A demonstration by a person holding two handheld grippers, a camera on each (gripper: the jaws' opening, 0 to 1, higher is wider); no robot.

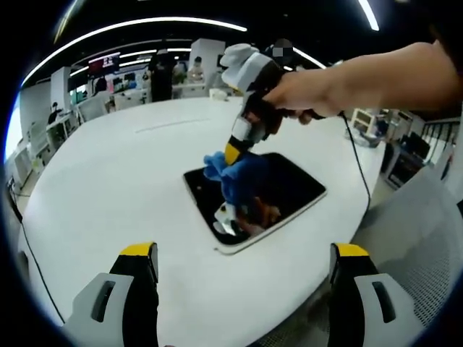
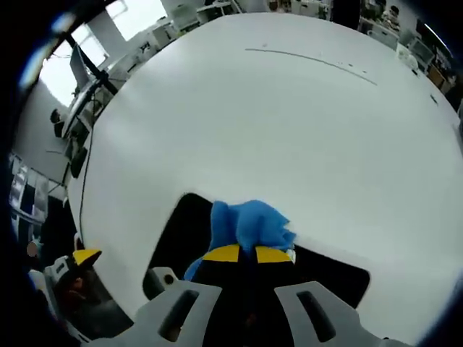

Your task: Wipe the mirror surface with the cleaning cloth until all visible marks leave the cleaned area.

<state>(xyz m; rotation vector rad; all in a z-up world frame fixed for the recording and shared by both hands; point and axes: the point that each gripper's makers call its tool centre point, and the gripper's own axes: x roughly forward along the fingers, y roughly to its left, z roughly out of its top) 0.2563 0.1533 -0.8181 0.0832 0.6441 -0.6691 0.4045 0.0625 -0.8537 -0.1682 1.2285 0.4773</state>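
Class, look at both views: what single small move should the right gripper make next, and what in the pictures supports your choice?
Probably drag the blue cloth across the mirror toward its uncovered part. The right gripper is shut on the cloth and presses it onto one end of the dark glass, so most of the surface looks unwiped. The left gripper is open, off the mirror.

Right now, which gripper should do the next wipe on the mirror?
The right gripper. It is shut on the blue cloth and already down on the mirror. The left gripper is open, holds nothing, and sits back from the mirror over the white table.
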